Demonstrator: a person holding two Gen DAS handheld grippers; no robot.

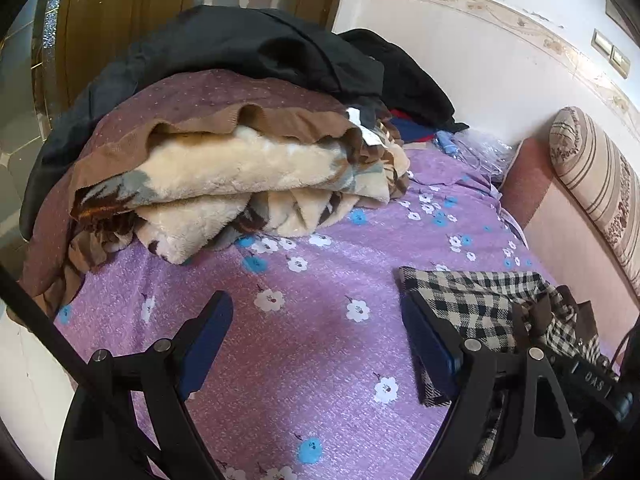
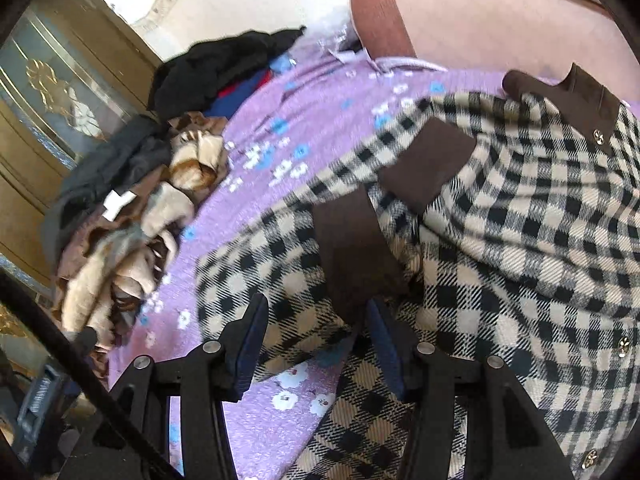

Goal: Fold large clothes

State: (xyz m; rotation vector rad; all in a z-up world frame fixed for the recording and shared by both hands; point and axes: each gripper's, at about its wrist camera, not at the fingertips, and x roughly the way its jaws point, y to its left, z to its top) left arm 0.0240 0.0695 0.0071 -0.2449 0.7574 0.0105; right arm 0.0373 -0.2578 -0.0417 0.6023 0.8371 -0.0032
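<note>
A black-and-cream checked coat (image 2: 520,208) with brown cuffs and collar lies on a purple flowered bedspread (image 1: 320,332). In the right wrist view it fills the right half, with a brown cuff (image 2: 352,252) just ahead of my right gripper (image 2: 316,332). The right gripper is open, its jaws apart over the coat's lower edge. In the left wrist view the coat (image 1: 480,300) lies at the lower right. My left gripper (image 1: 320,344) is wide open over bare bedspread, its right finger (image 1: 428,344) beside the coat's edge.
A heap of folded blankets (image 1: 224,176) and dark clothes (image 1: 256,48) sits at the far side of the bed. A striped bolster (image 1: 596,184) and pink headboard (image 2: 500,24) border one side. A wooden door (image 1: 112,20) stands behind the heap.
</note>
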